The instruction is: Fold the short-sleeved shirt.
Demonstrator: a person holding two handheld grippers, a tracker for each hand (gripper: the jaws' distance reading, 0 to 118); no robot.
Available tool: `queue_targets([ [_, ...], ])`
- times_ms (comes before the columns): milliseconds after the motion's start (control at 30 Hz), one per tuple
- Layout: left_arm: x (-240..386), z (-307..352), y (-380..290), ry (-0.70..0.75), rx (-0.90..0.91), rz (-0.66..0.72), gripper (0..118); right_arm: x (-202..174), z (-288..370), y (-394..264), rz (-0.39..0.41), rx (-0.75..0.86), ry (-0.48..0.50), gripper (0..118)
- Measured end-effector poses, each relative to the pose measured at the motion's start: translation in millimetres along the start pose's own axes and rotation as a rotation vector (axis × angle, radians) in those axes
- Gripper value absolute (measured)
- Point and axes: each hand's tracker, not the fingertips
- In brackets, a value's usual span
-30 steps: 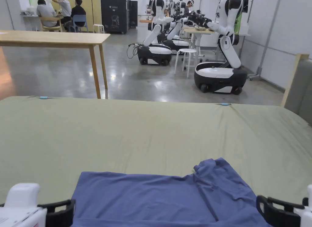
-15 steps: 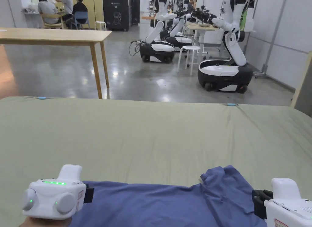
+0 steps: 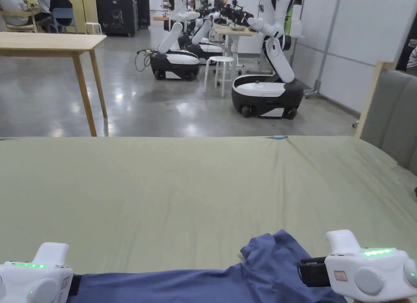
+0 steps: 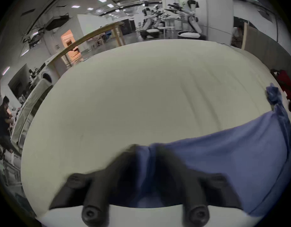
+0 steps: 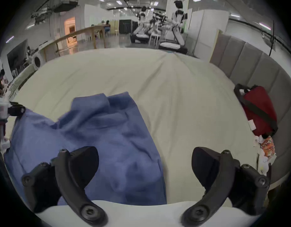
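Left gripper (image 4: 147,150) pinches the crumpled blue cotton shirt (image 5: 99,132) (at seven o'clock on the bed); right gripper (image 5: 144,161) gapes, empty.

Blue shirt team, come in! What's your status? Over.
Left gripper shut on blue shirt. Right gripper open over its edge. Shirt rumpled on green sheet, unfolded. Nothing in the way.

Your left gripper (image 4: 145,150) sat low at your left side, jaws closed together and pinching fabric. Your right gripper (image 5: 144,161) sat low at your right, jaws spread wide, gripping nothing.
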Motion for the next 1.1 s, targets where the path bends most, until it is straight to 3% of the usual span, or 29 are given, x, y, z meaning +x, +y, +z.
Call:
queue_targets([
  [33,-2,0,1,0.023,0.008,-0.008,8,0,-12,5,-0.018,-0.020,0.003,116],
  [133,-1,13,2,0.018,0.036,-0.021,8,-1,-38,7,-0.069,-0.089,0.002,114],
  [167,2,14,0,0.019,0.049,-0.026,8,-1,-44,7,-0.073,-0.123,-0.001,106],
  [200,1,17,1,0.021,0.058,-0.028,8,-1,-48,5,-0.078,-0.145,0.001,80],
  [233,-1,19,1,0.022,0.064,-0.023,8,-2,-50,3,-0.075,-0.151,-0.005,65],
  [267,-2,23,0,0.023,0.073,-0.022,8,-2,-43,-1,-0.094,-0.119,-0.013,60],
  [333,-2,29,-2,0.025,0.081,-0.016,8,-2,-33,3,-0.127,-0.097,0.002,6],
  [500,-5,59,-8,0.020,0.099,0.006,8,-3,6,5,-0.083,-0.038,0.020,5],
  [633,-16,123,-24,-0.038,0.197,0.079,8,5,87,-3,-0.070,0.128,0.070,5],
  [800,-34,215,-81,-0.066,0.326,0.130,8,14,198,-63,-0.052,0.288,0.104,5],
  [933,-41,244,-153,-0.078,0.278,0.110,8,10,228,-134,-0.032,0.269,0.087,5],
  [1100,-42,221,-228,-0.094,0.076,0.095,8,1,194,-214,-0.017,0.088,0.045,5],
])
